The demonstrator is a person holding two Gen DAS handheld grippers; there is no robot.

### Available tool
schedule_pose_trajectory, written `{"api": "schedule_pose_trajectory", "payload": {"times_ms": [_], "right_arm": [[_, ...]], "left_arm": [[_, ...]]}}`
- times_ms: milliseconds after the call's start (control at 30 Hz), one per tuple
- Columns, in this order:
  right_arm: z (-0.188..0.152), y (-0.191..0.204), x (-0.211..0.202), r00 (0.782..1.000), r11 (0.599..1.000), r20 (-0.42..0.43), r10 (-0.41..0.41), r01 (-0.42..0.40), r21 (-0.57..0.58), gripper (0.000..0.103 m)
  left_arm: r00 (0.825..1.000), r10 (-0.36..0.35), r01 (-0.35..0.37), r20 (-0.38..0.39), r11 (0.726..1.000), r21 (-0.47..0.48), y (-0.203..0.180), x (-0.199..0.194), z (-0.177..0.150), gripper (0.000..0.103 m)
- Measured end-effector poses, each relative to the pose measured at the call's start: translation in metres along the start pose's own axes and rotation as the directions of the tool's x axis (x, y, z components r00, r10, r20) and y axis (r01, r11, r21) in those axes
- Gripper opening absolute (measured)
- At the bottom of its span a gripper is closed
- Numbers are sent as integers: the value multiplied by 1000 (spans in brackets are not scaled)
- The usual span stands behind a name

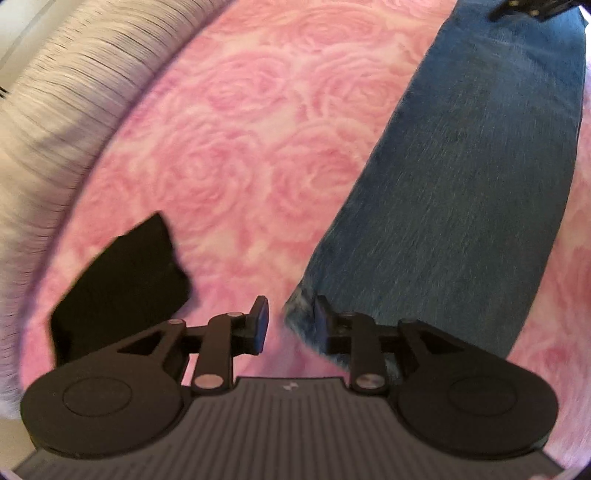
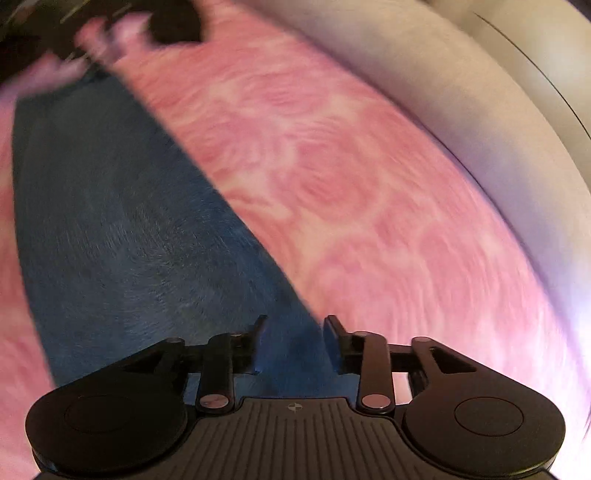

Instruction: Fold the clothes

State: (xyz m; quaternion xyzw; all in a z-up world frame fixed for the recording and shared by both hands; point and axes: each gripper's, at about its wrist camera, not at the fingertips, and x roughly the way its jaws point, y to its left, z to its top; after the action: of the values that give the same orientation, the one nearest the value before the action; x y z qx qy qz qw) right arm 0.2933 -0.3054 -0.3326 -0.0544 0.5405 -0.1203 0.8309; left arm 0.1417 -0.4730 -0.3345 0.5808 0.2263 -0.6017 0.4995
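Observation:
Blue jeans [image 1: 469, 192] lie stretched in a long narrow strip on a pink rose-patterned blanket [image 1: 236, 122]. My left gripper [image 1: 291, 325] stands open at the frayed near end of the jeans, its right finger touching the hem, nothing between the pads. In the right wrist view the jeans [image 2: 122, 221] run away toward the upper left. My right gripper [image 2: 295, 341] is open over the jeans' other end, with denim showing between the fingers. The far tip of the right gripper [image 1: 532, 7] shows at the top right of the left wrist view.
A black piece of cloth [image 1: 122, 280] lies on the blanket left of my left gripper. A grey-white striped cushion [image 1: 55, 110] borders the blanket on the left. A pale cushion or edge [image 2: 498, 92] curves along the right. A blurred dark object [image 2: 173, 22] sits beyond the jeans.

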Motion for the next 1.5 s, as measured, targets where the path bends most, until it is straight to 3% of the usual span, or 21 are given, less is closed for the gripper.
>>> {"api": "schedule_pose_trajectory", "payload": {"times_ms": [33,100,200,300,400,467,533,633,733,800,867,933,1067,1167,1200,1267,1333,1433,1500], "right_arm": [[-13,-2,-8,1000,995,4,-7,6,101,38],[-42,-5,-16,1000,954,-20,0,6,300,42],[-89,-2,-21,996,830,-78,53,-1,557,46],[-111,1,-45,997,746,-69,44,13,666,48],[-133,2,-85,998,666,-34,-45,56,743,52],[-154,2,-112,993,596,-26,-118,92,798,62],[-183,0,-132,982,491,-67,-178,147,859,64],[-228,-7,-145,972,300,-115,-204,174,938,64],[-276,-20,-160,968,125,-123,-218,153,980,64],[-298,-31,-167,965,51,-126,-231,141,989,64],[-313,-38,-173,962,22,-117,-245,127,992,64],[-322,-43,-179,961,20,-102,-255,110,994,64],[-340,-45,-190,963,57,-79,-258,96,994,64],[-359,-41,-195,967,26,-68,-245,76,997,64],[-363,-40,-196,969,18,-61,-240,67,998,64],[-367,-40,-195,973,21,-36,-229,42,999,64],[-368,-41,-193,975,31,-3,-223,10,999,64],[-359,-40,-183,971,63,68,-229,-55,996,64],[-349,-41,-172,968,86,99,-232,-81,993,65]], "left_arm": [[1000,18,-18,8,1000,-6,-5,-8,-2,16],[1000,-19,20,19,999,-39,-18,-16,-3,18],[999,-44,44,7,998,-35,-40,-22,-3,18],[999,-23,25,-48,999,44,-63,-19,-1,17],[996,2,9,-92,994,113,-85,-19,2,17],[999,13,-8,-42,993,114,-98,-34,20,21],[1000,10,-14,23,985,170,-123,-48,42,25],[990,-34,-10,137,952,307,-183,-59,82,26],[965,-100,-19,243,896,443,-249,-68,124,28],[940,-152,-35,306,849,527,-293,-74,151,31],[909,-209,-59,362,794,605,-337,-80,179,33],[875,-265,-89,405,734,673,-380,-84,206,33],[881,-242,-166,406,646,745,-423,-59,238,33],[891,-212,-216,402,581,785,-448,-41,260,33],[898,-213,-197,384,587,785,-444,-39,268,28],[904,-267,-90,335,648,756,-426,-42,282,10],[901,-325,25,288,700,714,-406,-45,297,6],[871,-447,257,204,769,585,-366,-47,318,3],[832,-543,430,114,761,485,-348,-42,332,3]]}}
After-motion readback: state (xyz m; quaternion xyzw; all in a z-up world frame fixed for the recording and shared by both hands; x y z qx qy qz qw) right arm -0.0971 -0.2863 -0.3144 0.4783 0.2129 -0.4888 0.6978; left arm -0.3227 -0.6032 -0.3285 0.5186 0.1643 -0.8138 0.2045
